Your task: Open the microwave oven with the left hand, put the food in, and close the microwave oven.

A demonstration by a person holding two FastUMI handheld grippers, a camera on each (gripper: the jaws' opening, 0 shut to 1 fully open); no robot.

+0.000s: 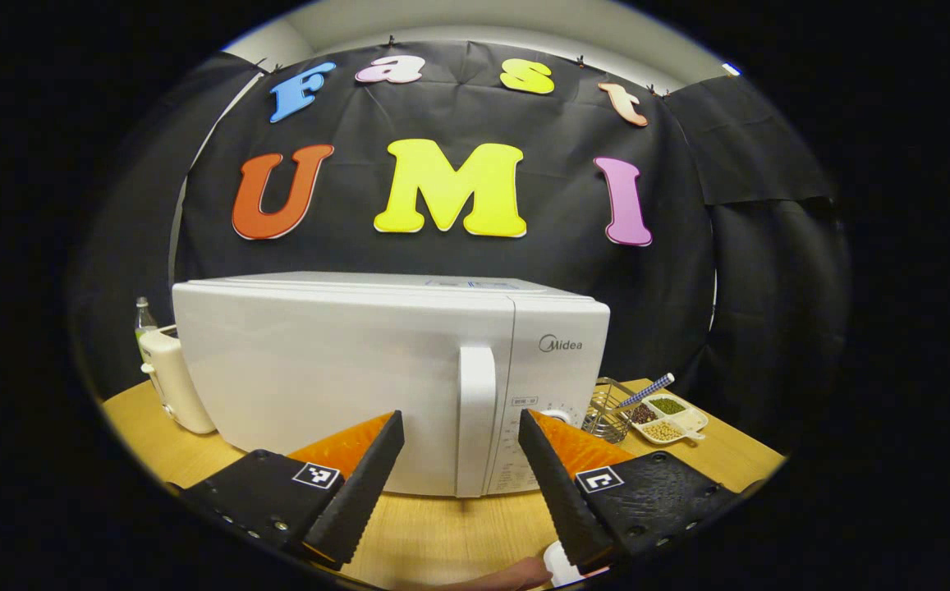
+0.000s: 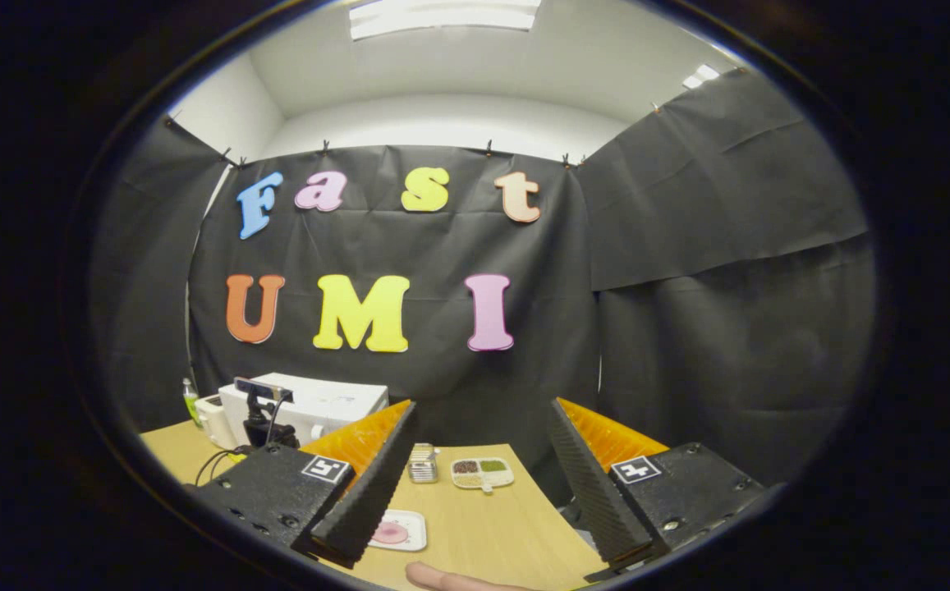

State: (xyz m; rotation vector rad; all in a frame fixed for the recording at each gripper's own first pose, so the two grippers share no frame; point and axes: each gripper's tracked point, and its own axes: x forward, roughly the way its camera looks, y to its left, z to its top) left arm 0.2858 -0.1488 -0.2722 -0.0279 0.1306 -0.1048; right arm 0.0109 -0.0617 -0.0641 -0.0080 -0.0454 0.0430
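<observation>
One microwave oven (image 1: 376,377) stands closed on the table (image 1: 442,533); both grippers' fingers (image 1: 360,484) (image 2: 364,501) spread, holding nothing.

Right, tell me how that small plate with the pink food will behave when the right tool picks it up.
The plate lies flat on the wooden table, so getting a finger under its low rim may be awkward. It looks stiff and probably light. The pink food sits loose on top and could slide if the plate tilts.

microwaves: one (image 1: 343,369)
toasters: one (image 1: 175,386)
bottles: one (image 1: 143,318)
wire baskets: one (image 1: 608,408)
divided snack trays: one (image 1: 667,417)
plates: one (image 2: 396,530)
</observation>
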